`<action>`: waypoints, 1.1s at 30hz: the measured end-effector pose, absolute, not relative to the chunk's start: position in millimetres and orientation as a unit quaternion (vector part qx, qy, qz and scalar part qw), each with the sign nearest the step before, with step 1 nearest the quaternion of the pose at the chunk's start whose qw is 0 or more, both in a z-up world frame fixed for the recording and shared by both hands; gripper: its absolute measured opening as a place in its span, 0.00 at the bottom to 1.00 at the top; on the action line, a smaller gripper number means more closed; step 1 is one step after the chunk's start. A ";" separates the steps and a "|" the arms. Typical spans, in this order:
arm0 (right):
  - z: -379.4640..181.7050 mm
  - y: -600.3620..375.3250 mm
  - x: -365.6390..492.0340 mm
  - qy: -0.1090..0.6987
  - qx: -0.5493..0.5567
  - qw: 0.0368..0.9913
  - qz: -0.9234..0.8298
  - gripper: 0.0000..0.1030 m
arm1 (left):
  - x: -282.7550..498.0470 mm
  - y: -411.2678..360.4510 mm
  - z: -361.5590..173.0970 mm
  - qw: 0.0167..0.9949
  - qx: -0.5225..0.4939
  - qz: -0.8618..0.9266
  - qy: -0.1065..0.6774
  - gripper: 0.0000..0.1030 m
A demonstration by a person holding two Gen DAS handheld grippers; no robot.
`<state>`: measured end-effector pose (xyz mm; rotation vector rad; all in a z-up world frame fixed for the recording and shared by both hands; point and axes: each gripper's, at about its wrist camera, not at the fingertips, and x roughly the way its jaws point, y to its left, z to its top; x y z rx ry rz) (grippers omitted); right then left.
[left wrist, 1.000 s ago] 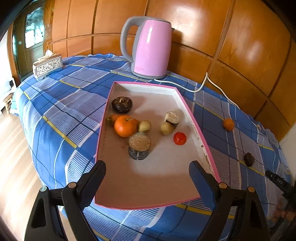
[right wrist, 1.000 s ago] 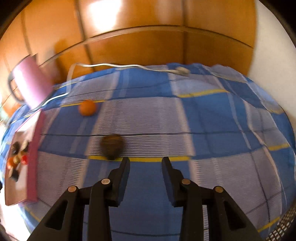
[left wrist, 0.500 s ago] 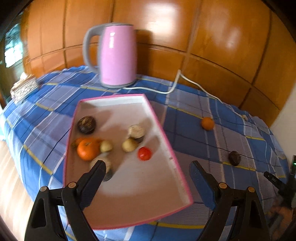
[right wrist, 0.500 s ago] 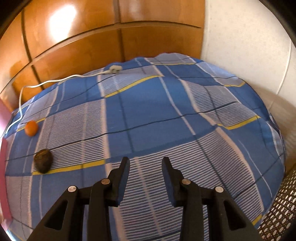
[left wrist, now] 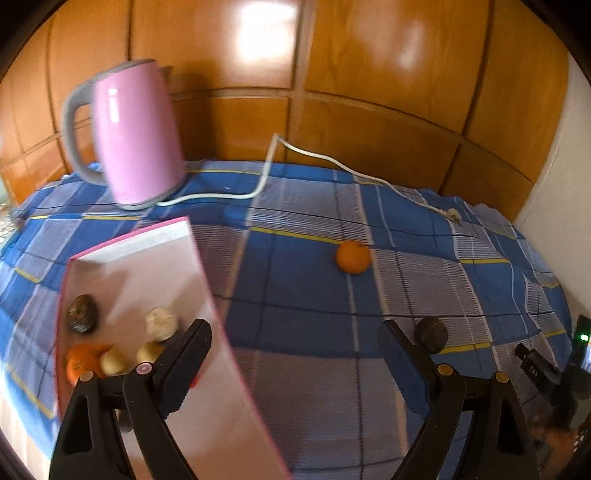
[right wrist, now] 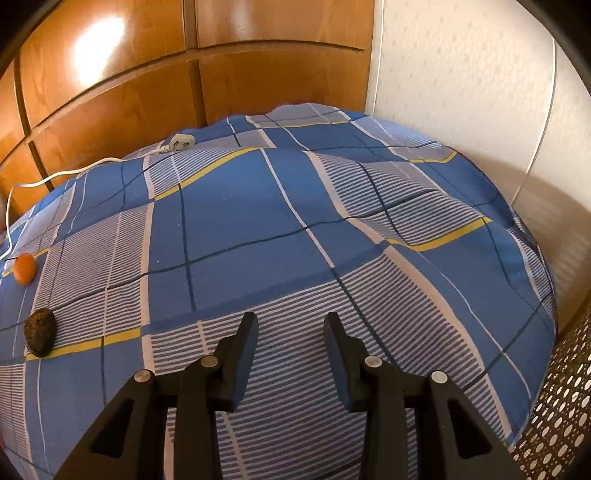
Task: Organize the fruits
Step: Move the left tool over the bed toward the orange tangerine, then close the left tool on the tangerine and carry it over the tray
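A blue checked cloth is spread under wooden wall panels, with a pink kettle beside a pink-edged tray of blurred, probably mixed fruit. An orange and a dark fruit are left on the cloth. The left gripper is held wide open and empty; the right gripper is narrowly parted, with nothing gripped.

Black gripper frames, blue pads, silver screws

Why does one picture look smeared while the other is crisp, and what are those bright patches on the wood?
Left wrist view: motion blur smears the pink kettle and tray. Right wrist view: sharp, the cloth bulging from the fisheye lens. Both: glare on the glossy wood panels.
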<state>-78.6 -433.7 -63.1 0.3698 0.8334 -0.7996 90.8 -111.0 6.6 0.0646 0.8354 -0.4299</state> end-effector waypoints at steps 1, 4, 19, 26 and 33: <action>-63.3 -433.0 -78.0 0.391 0.170 0.822 -0.376 0.37 | 96.0 -116.9 5.2 0.889 0.031 -0.210 0.407 0.89; -64.1 -432.4 -78.2 0.389 0.168 0.824 -0.377 0.38 | 109.9 -134.6 -0.2 0.884 0.038 -0.214 0.414 0.89; -67.3 -428.7 -76.1 0.379 0.173 0.833 -0.365 0.56 | 171.6 -214.4 -31.1 0.866 0.094 -0.224 0.437 0.88; -68.5 -427.1 -73.7 0.377 0.171 0.837 -0.358 0.64 | 199.3 -233.2 -51.0 0.854 0.100 -0.221 0.460 0.81; -69.1 -426.3 -72.3 0.377 0.170 0.838 -0.356 0.67 | 208.6 -242.9 -68.3 0.846 0.106 -0.221 0.473 0.56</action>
